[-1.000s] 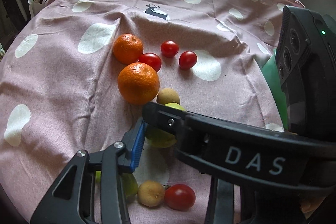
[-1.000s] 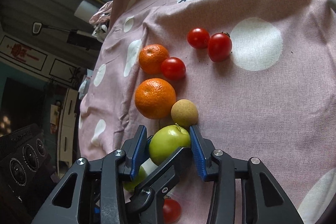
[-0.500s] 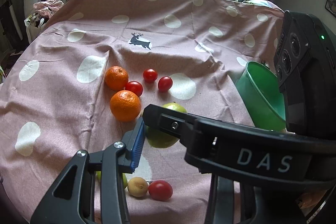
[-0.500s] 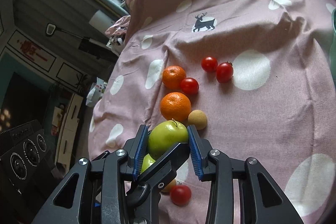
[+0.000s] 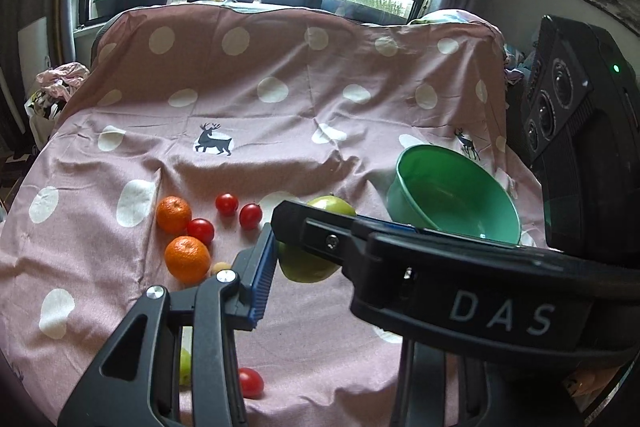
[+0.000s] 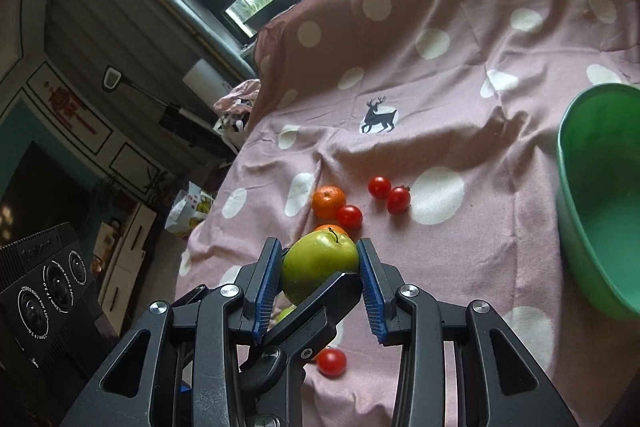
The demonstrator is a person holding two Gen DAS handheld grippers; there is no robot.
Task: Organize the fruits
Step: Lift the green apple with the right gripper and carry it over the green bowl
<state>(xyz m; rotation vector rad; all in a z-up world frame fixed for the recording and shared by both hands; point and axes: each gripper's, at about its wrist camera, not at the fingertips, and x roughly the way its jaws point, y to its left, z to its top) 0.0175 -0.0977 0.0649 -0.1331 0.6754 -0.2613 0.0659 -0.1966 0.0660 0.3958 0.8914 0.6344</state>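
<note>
Between right gripper (image 6: 320, 267) pads: green apple (image 6: 320, 263), bowl (image 6: 600, 227) rim rt.

- The round green apple (image 5: 308, 267) is half hidden behind a black claw finger (image 5: 320, 235).
- The green plastic bowl (image 6: 592, 211) is cut off by the right edge.
- A small tan fruit (image 5: 221, 267) barely shows behind the left claw (image 5: 276, 247).

The right tool (image 6: 320, 269) is pointing forward and downward, its two blue-padded fingers (image 6: 267, 281) pressing on either side of a green apple (image 6: 318, 263) and carrying it clear of the surface. The left tool (image 5: 280, 251) is angling down too, crossing beneath the right one. Its blue pad is lying against the same apple's side; its other finger is hidden.
</note>
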